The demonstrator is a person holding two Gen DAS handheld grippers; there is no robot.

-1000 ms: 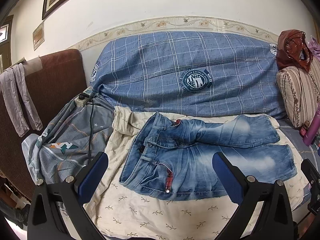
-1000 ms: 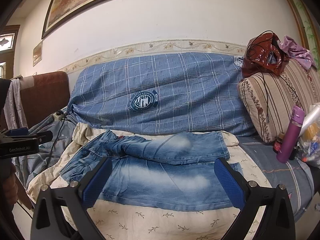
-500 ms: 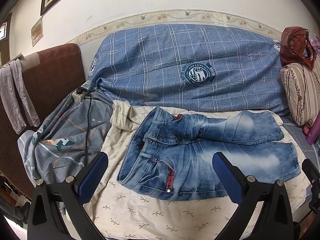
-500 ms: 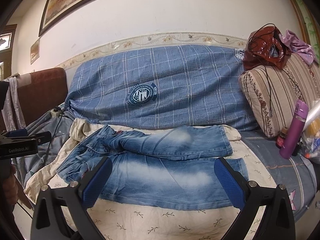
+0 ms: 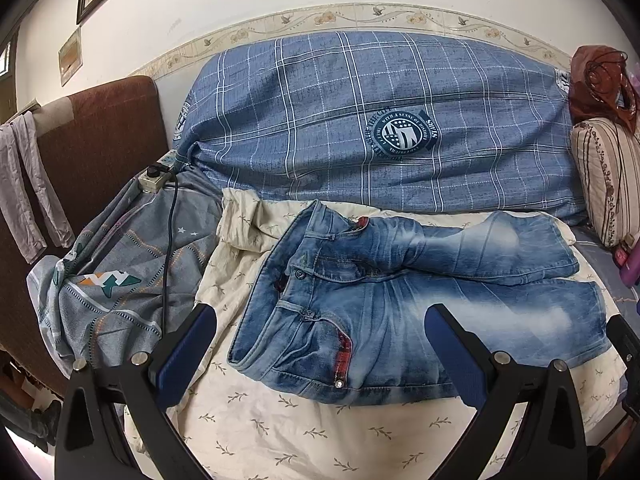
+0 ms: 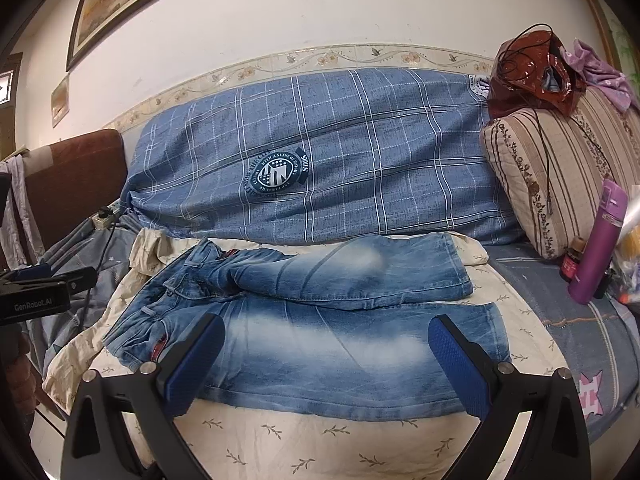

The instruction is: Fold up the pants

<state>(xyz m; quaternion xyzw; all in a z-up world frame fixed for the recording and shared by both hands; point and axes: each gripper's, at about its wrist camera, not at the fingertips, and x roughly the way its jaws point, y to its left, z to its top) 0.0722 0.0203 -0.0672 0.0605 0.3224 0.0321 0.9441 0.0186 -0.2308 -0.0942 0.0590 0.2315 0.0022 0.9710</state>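
Faded blue jeans (image 5: 400, 300) lie spread on a cream leaf-print sheet (image 5: 280, 420), waistband to the left and both legs running right. The far leg lies slightly over the near one. My left gripper (image 5: 320, 344) hovers open above the waistband and hip, nothing between its blue pads. In the right wrist view the jeans (image 6: 320, 340) fill the middle, and my right gripper (image 6: 326, 356) stands open over the near leg, holding nothing. The left gripper's body (image 6: 36, 296) shows at that view's left edge.
A blue plaid bolster (image 5: 380, 128) lines the wall behind the jeans. A grey patterned cloth (image 5: 116, 280) with a black cable and power strip (image 5: 156, 176) lies left. A striped pillow (image 6: 552, 184), purple bottle (image 6: 598, 244) and small bottle (image 6: 572, 264) sit right.
Both grippers have moved in closer to and lower over the jeans, which now look larger. The jeans themselves have not moved, and both grippers remain open.
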